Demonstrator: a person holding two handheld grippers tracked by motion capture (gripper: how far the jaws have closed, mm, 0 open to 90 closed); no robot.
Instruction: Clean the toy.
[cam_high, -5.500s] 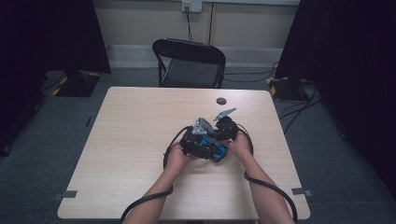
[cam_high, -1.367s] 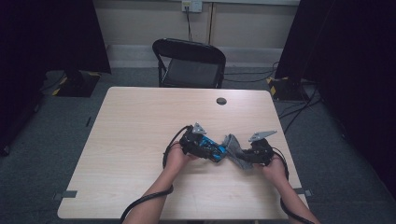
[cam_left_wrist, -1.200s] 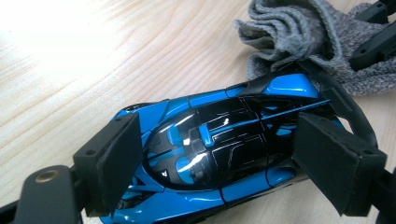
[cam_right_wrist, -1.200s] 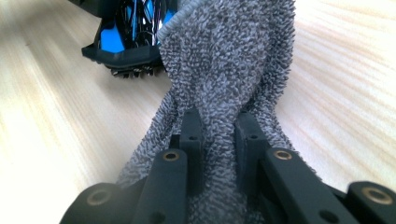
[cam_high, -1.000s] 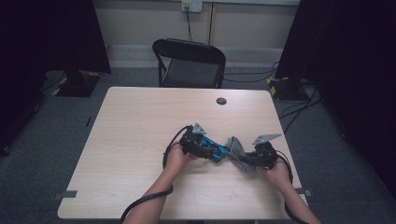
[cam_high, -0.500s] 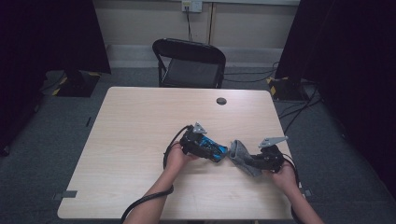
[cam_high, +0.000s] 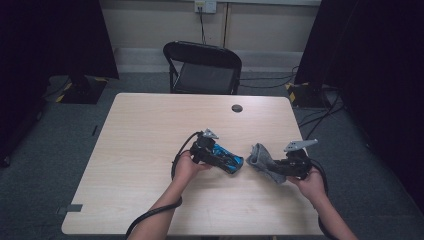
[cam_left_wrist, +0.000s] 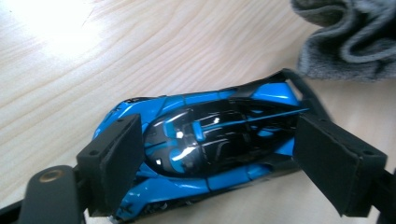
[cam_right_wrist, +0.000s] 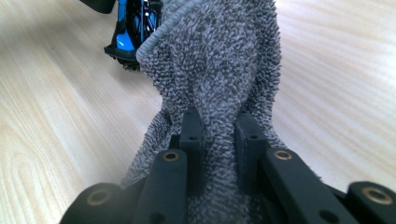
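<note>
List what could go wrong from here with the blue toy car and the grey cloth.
1. The left claw holds the blue toy car lengthwise by its glossy nose and tail; rubbing could twist it out of that grip.
2. The right claw pinches only a narrow fold of the grey cloth, so the cloth may slip free.
3. The cloth's loose end hangs floppy and could snag on the car's edges.

Blue toy car (cam_left_wrist: 210, 140) between tongs (cam_left_wrist: 233, 161)
</note>
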